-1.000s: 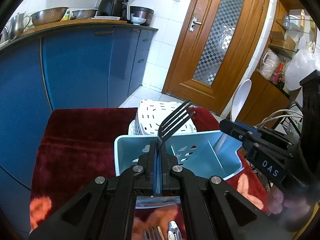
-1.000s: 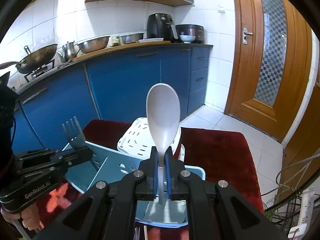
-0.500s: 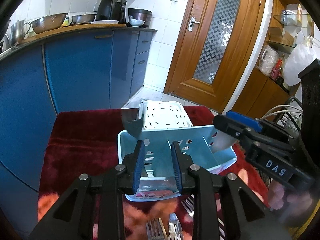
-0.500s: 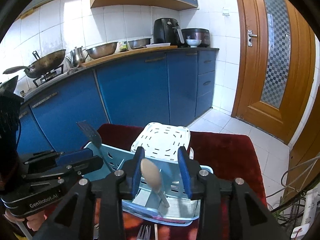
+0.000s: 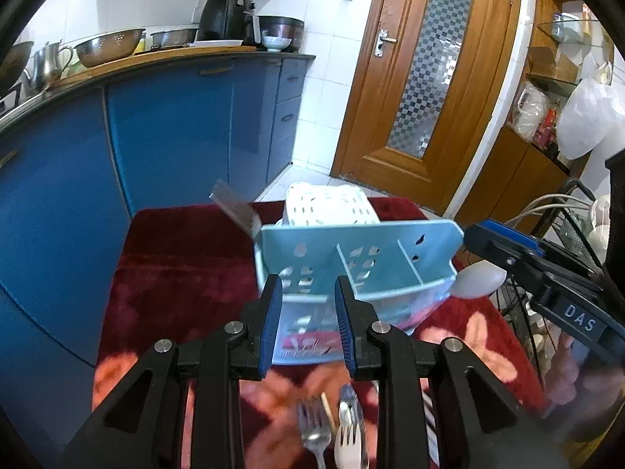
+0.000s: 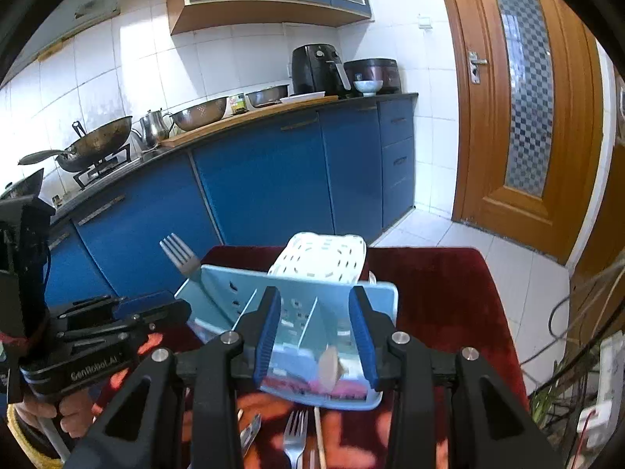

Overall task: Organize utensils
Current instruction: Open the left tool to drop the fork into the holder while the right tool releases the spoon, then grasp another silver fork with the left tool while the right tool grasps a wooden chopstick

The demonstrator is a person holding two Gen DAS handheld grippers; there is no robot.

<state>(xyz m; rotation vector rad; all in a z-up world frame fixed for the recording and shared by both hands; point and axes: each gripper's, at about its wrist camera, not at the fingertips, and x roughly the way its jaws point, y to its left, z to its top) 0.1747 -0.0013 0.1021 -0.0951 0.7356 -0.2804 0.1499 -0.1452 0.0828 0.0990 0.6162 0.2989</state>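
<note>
A light blue utensil caddy [image 5: 351, 269] with dividers stands on the dark red cloth; it also shows in the right wrist view [image 6: 312, 320]. A metal fork [image 6: 180, 255] stands in its left end, blurred in the left wrist view [image 5: 236, 211]. A white spoon [image 5: 474, 281] sits at its right end, seen blurred in the right wrist view [image 6: 330, 363]. My left gripper [image 5: 308, 324] is open and empty just in front of the caddy. My right gripper [image 6: 315, 332] is open and empty over the caddy's near side.
A white perforated basket [image 5: 328, 207] stands behind the caddy. Loose forks and cutlery [image 5: 336, 430] lie on the cloth near me, also in the right wrist view [image 6: 293, 437]. Blue kitchen cabinets [image 6: 273, 179] and a wooden door [image 5: 425, 78] stand beyond the table.
Both grippers opened. The left let go of the fork, the right let go of the white spoon; both now sit in the caddy. Both grippers drew back slightly.
</note>
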